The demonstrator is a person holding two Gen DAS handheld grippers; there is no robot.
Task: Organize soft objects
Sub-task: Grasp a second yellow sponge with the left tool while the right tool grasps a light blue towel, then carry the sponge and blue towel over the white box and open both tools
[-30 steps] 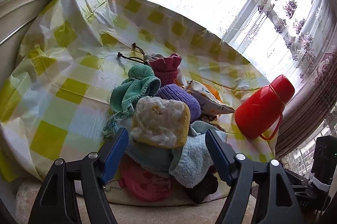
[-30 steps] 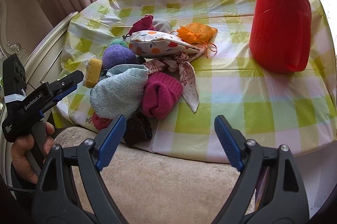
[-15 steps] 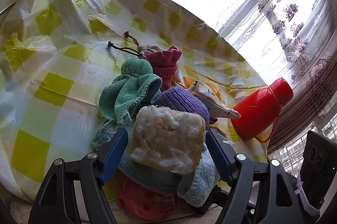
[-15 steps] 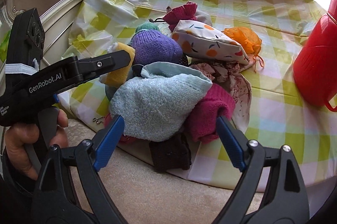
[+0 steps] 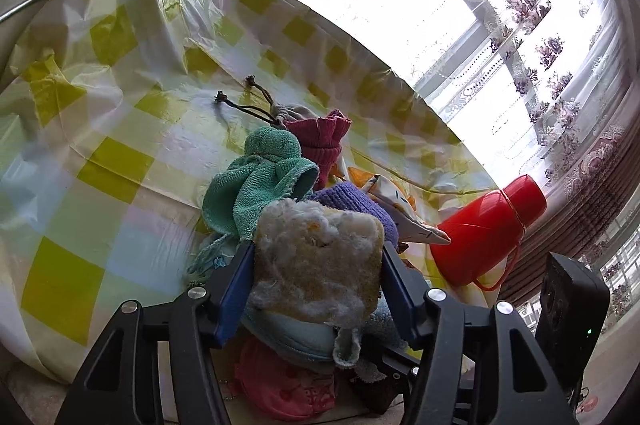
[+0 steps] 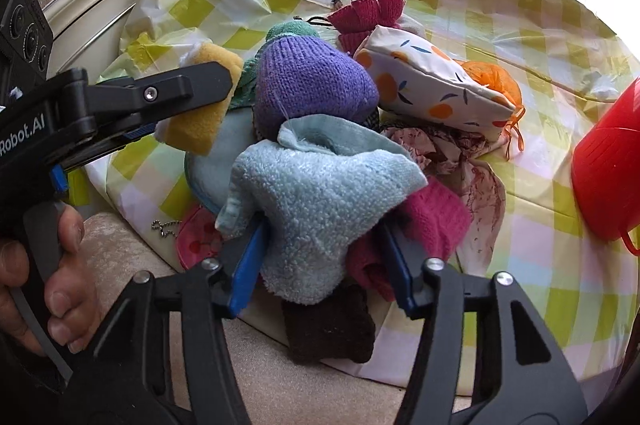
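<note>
Soft items are heaped at the near edge of a table under a yellow-checked cloth. My left gripper has a worn yellow sponge between its closing jaws, and both blue pads touch its sides. In the right wrist view one of the left gripper's fingers lies across that sponge. My right gripper is closing on a light blue towel, its pads pressing into the towel's lower part. A purple knit hat sits just behind the towel.
The pile also holds a green towel, a maroon knit piece, an orange-print pouch, an orange mesh bag, a pink knit and a dark brown piece. A red thermos stands to the right.
Both grippers came in to the pile. The left jaws narrowed onto the yellow sponge. The right jaws, wide apart before, closed around the light blue towel.
</note>
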